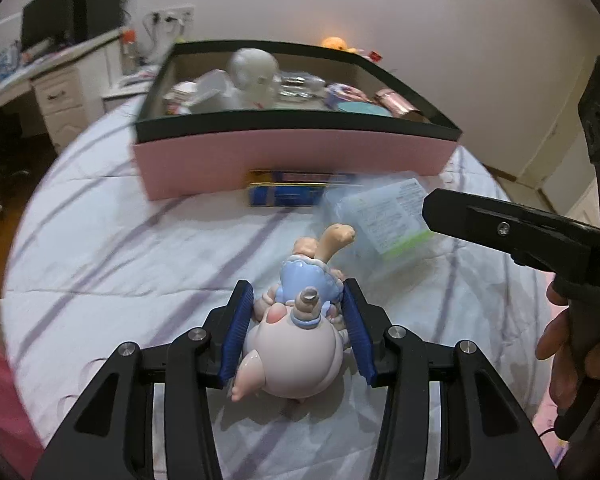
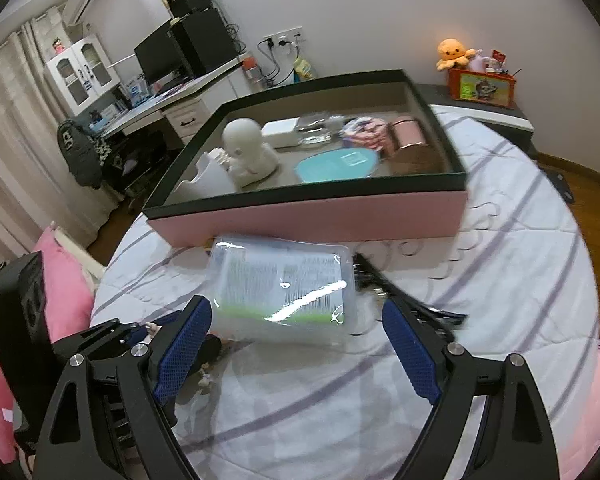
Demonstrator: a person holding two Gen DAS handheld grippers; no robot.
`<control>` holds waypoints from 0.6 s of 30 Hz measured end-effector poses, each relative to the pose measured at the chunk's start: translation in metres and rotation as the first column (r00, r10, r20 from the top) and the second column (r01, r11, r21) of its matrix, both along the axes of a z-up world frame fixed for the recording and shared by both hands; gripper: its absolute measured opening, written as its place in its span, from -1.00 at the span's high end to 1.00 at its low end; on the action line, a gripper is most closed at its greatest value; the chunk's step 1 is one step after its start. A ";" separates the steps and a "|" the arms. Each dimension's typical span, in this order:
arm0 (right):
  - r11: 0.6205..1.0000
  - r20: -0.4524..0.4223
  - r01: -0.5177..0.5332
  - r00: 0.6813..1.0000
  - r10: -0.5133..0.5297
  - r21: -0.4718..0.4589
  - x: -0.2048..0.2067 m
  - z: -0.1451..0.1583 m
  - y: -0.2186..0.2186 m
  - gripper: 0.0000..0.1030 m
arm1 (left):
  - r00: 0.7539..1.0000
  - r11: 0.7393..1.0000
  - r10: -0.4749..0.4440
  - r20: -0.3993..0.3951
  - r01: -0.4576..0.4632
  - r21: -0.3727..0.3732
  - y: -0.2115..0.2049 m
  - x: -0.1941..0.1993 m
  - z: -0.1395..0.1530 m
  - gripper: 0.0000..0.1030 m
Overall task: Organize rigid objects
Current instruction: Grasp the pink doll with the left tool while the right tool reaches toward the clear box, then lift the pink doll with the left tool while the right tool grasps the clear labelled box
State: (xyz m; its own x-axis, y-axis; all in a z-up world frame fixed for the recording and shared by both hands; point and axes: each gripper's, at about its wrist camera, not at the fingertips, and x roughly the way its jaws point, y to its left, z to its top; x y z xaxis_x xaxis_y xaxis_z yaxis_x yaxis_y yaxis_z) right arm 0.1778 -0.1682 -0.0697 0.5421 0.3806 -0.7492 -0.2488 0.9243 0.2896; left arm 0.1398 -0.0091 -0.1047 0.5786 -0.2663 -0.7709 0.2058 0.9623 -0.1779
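My left gripper is shut on a pink-and-blue toy figurine, which lies head-down between the blue pads just above the bed sheet. My right gripper is open, its pads on either side of a clear plastic-wrapped packet lying on the sheet. The pink storage box with a dark rim stands ahead and also shows in the right wrist view; it holds a white figure, a teal lid and several other items.
A blue box lies against the pink box's front wall. A black hair clip lies right of the packet. The bed sheet is white with purple stripes. A desk stands beyond the bed, and a pink pillow lies at the left.
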 end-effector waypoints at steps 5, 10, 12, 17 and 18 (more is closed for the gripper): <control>0.999 -0.026 -0.028 0.999 0.027 -0.015 0.005 -0.012 0.019 -0.72 | 0.994 0.993 0.109 0.021 -0.109 0.039 0.024 0.004 0.000 0.10; 0.998 -0.026 -0.025 0.999 0.023 -0.063 0.008 -0.025 0.031 -0.72 | 0.990 0.990 0.137 0.027 -0.138 0.039 0.034 0.005 -0.002 0.10; 0.997 -0.021 -0.024 1.000 0.022 -0.073 0.009 -0.024 0.033 -0.73 | 0.989 0.989 0.140 0.036 -0.142 0.046 0.034 0.005 -0.002 0.10; 0.994 -0.019 -0.026 1.000 0.025 -0.103 0.005 -0.020 0.041 -0.73 | 0.985 0.985 0.166 0.043 -0.168 0.034 0.042 0.006 0.001 0.10; 0.994 -0.019 -0.029 0.999 0.027 -0.102 0.005 -0.020 0.042 -0.76 | 0.984 0.984 0.174 0.047 -0.176 0.034 0.044 0.005 0.002 0.10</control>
State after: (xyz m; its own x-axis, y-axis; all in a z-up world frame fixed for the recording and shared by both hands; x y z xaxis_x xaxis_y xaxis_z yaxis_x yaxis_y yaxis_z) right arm 0.1824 -0.1260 -0.0899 0.5190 0.3162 -0.7942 -0.2707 0.9421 0.1981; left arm 0.1452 0.0354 -0.1026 0.6468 -0.1292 -0.7516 0.0405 0.9900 -0.1353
